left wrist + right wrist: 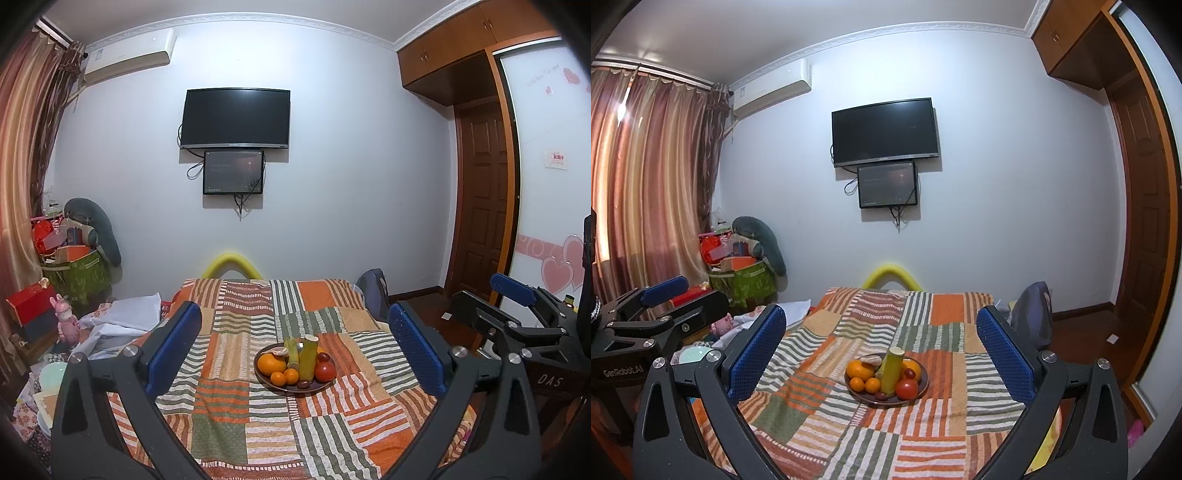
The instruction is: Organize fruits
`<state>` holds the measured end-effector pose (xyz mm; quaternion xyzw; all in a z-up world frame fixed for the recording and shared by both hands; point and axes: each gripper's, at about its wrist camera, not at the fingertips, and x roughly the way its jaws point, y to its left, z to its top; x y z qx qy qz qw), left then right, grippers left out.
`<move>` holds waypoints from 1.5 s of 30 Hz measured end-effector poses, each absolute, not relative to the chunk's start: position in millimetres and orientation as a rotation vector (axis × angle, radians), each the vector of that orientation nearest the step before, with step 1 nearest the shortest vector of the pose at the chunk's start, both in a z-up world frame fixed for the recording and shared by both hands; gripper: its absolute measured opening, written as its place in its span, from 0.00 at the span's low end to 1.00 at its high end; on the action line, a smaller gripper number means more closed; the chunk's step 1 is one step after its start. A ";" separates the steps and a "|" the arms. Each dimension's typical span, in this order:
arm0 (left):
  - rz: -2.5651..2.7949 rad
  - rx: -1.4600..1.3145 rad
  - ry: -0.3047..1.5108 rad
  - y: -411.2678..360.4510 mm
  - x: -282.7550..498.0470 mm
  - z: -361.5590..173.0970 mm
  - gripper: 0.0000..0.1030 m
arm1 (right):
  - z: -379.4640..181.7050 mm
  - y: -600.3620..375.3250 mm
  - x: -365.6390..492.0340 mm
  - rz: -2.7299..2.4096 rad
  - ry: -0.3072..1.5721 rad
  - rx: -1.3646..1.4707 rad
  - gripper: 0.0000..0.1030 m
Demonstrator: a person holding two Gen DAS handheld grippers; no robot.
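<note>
Left wrist view: the left gripper [295, 347] hangs over the near end of a patchwork quilt [258, 435], blue pads spread wide, nothing between them but open air. Ahead, mid-quilt, sits a dark plate [317, 386] of fruit. On it: a large orange [271, 363] at the left, two small oranges [284, 377] in front of it, a red tomato [325, 370] at the right, two green cane sections [308, 356] standing upright in the middle, small dark red fruits at the front rim and behind the tomato. The plate is well apart from the pads. At the right edge the right gripper [513, 291] shows side-on, level with this one. A black television [235, 118] hangs on the far wall.

Right wrist view: the right gripper [882, 350] also has its jaws fully apart and empty. The same plate [923, 384] lies ahead between the pads' lines of sight, not touched. Tomato [907, 388] front right, cane [892, 369] upright at centre, oranges at the left. The left gripper [665, 291] shows at the left edge. Curtains [646, 177] cover the left wall.
</note>
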<state>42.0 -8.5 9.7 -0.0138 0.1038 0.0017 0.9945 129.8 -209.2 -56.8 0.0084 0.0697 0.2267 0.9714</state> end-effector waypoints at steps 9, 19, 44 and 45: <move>0.000 -0.032 0.213 -8.9 42.3 8.8 1.00 | -55.4 -209.1 129.9 0.459 0.142 0.018 1.00; 0.001 -0.030 0.214 -9.2 43.2 9.0 1.00 | -53.9 -208.7 130.2 0.460 0.142 0.018 1.00; -0.022 -0.028 0.224 -8.0 46.9 6.2 1.00 | -54.3 -213.1 129.9 0.453 0.145 0.021 1.00; -0.021 -0.030 0.224 -7.8 47.1 5.9 1.00 | -54.6 -212.9 130.1 0.453 0.145 0.020 1.00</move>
